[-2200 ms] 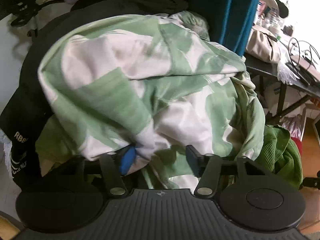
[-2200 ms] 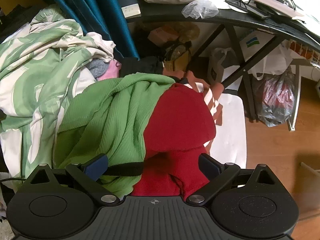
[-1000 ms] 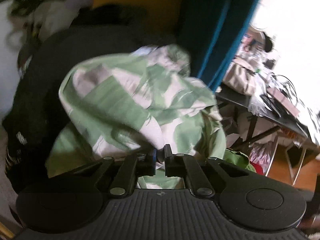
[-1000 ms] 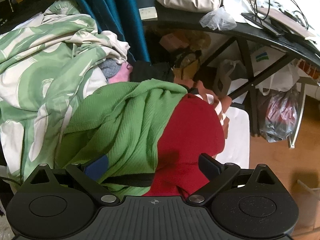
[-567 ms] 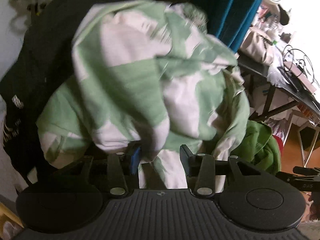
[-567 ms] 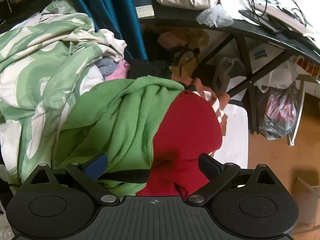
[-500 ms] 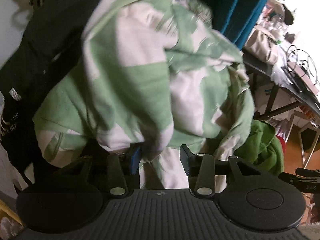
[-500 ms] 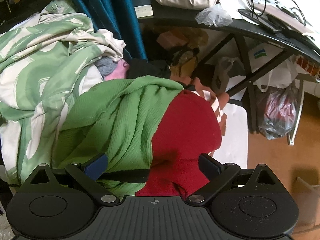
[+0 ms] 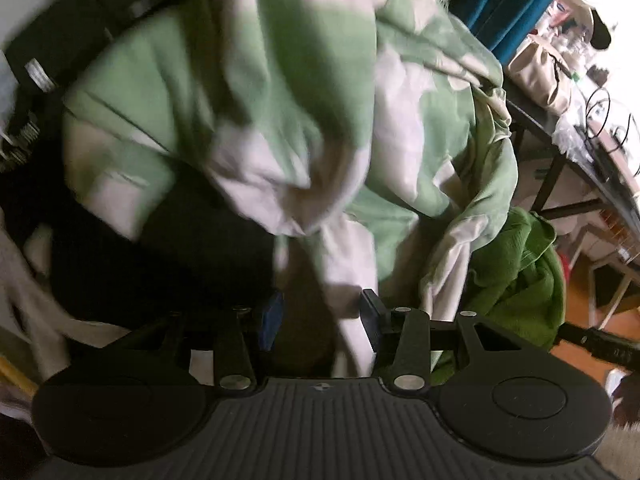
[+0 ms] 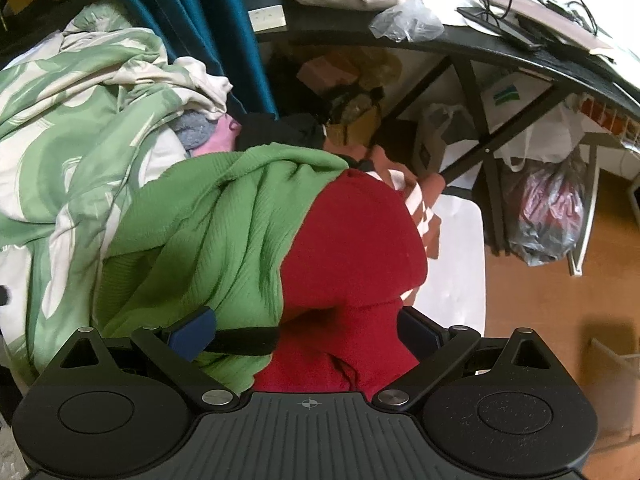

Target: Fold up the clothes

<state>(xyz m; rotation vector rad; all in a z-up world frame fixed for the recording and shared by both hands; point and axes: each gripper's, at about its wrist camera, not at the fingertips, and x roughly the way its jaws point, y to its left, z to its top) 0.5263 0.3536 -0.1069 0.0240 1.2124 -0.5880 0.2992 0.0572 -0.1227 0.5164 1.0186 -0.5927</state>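
Left gripper [image 9: 320, 314], jaws parted, over green-and-white patterned cloth [image 9: 280, 100]. Right gripper [image 10: 304, 330], jaws wide apart, above green knit [image 10: 208, 240] beside red garment [image 10: 356, 240]

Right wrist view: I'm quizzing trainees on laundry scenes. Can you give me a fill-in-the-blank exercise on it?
1. The right gripper is ____, jaws wide apart.
2. Beside the green ribbed sweater lies a ____ garment.
3. The plastic bag lies on a ____ desk.
4. Behind the green-and-white sheet hangs a ____ curtain.

Missing words: open; red; black; teal
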